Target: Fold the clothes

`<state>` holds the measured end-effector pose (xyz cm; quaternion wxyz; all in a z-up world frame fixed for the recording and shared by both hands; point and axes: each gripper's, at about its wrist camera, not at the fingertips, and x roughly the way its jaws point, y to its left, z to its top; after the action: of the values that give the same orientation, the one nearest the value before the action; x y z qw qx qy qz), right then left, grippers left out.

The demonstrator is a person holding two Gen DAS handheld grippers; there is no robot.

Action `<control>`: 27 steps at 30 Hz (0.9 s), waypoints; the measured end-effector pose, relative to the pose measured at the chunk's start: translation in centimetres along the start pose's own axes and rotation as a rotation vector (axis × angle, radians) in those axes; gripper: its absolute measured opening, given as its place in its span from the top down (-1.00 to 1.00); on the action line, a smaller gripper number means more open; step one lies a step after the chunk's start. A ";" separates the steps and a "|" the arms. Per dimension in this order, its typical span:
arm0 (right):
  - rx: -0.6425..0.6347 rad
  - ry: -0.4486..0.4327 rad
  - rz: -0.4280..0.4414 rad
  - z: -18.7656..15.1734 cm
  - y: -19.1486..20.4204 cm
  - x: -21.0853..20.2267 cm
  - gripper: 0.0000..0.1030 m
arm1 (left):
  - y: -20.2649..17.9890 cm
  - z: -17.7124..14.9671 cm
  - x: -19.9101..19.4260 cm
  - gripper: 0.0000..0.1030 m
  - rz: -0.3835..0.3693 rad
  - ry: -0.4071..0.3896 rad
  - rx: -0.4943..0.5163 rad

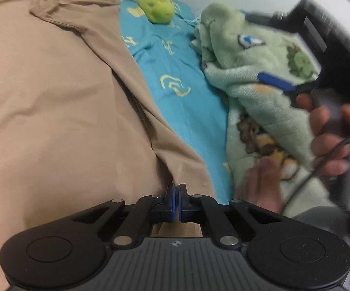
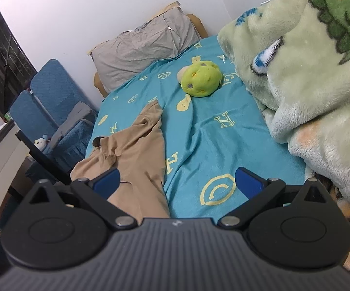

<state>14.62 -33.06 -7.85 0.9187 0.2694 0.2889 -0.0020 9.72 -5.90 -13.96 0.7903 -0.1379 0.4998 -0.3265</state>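
A tan garment [image 1: 53, 84] lies spread over the blue patterned bedsheet [image 1: 175, 68], filling the left of the left wrist view. My left gripper [image 1: 177, 196] is shut on the tan garment's near edge, the cloth pinched between its blue pads. In the right wrist view the same tan garment [image 2: 131, 150] lies at the lower left of the bedsheet [image 2: 211, 131]. My right gripper [image 2: 177, 181] hovers above the sheet, open, with nothing between its fingers. The right gripper [image 1: 275, 82] also shows blurred in the left wrist view, held by a hand [image 1: 325, 131].
A yellow-green plush toy [image 2: 201, 78] lies on the sheet toward the headboard. A pale green fleece blanket [image 2: 308, 72] is heaped along the right side. A grey pillow [image 2: 145, 46] leans at the head of the bed. Blue chairs [image 2: 51, 97] stand left of the bed.
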 end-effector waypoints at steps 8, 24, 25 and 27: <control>0.002 0.020 -0.014 -0.2 0.0 0.3 -1.00 | 1.2 -0.6 -7.4 0.97 0.055 -0.049 -0.100; -0.116 0.056 -0.025 -1.8 2.7 1.3 -1.00 | 3.3 -0.9 -5.5 0.72 0.246 0.015 -0.091; -0.124 0.055 -0.015 -2.0 3.0 1.3 -1.00 | 3.0 -0.8 -5.8 0.59 0.247 -0.009 -0.084; -0.141 0.048 -0.004 -2.2 3.5 1.3 -1.00 | 2.3 -0.5 -6.5 0.30 0.267 -0.059 -0.048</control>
<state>15.08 -28.77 -8.30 0.9283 0.2033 0.3106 0.0229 8.25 0.17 -10.92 0.8377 -0.0985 0.4978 -0.2021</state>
